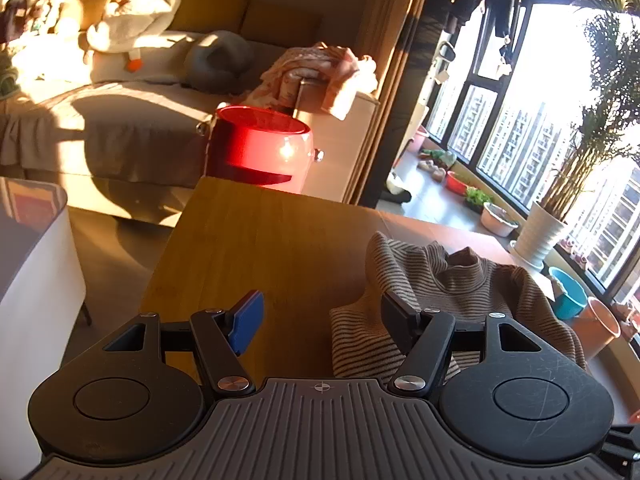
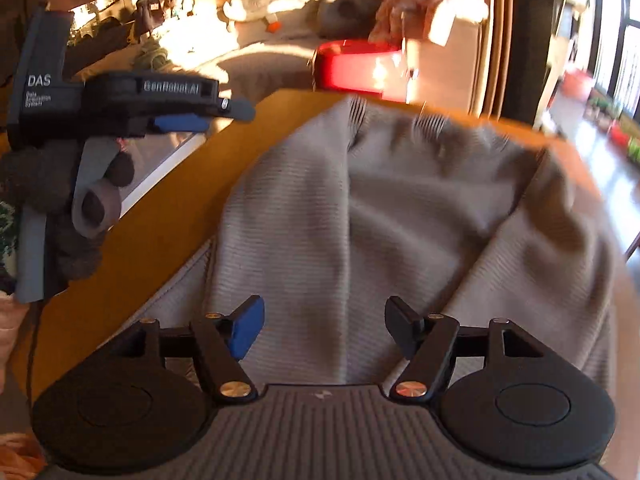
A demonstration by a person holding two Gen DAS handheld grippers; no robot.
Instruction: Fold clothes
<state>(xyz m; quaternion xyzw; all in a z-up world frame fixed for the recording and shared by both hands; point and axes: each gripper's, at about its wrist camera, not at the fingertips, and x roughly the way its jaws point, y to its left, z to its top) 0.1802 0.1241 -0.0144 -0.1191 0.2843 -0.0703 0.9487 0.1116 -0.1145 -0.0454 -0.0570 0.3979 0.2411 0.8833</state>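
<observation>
A: Lying rumpled on the wooden worktop (image 1: 256, 248) is the striped sweater (image 1: 452, 300), bunched toward the window side, its high collar standing up near the middle of the heap.

B: And the left gripper (image 1: 320, 318)?

A: Spread wide, nothing between its jaws. It hangs over the worktop's near edge; the black finger sits over the sweater's near corner, the blue one over bare wood.

B: The right gripper (image 2: 324, 326)?

A: Also spread wide and holding nothing, directly above the sweater, which fills most of that view, though blurred. The left gripper shows there too, off to the side past the worktop's edge, in a dark-gloved hand (image 2: 44, 200).

B: What lies beyond?

A: A red bin (image 1: 260, 148) just past the far edge, then a sofa (image 1: 120, 92) with a white plush goose (image 1: 132, 12).
</observation>
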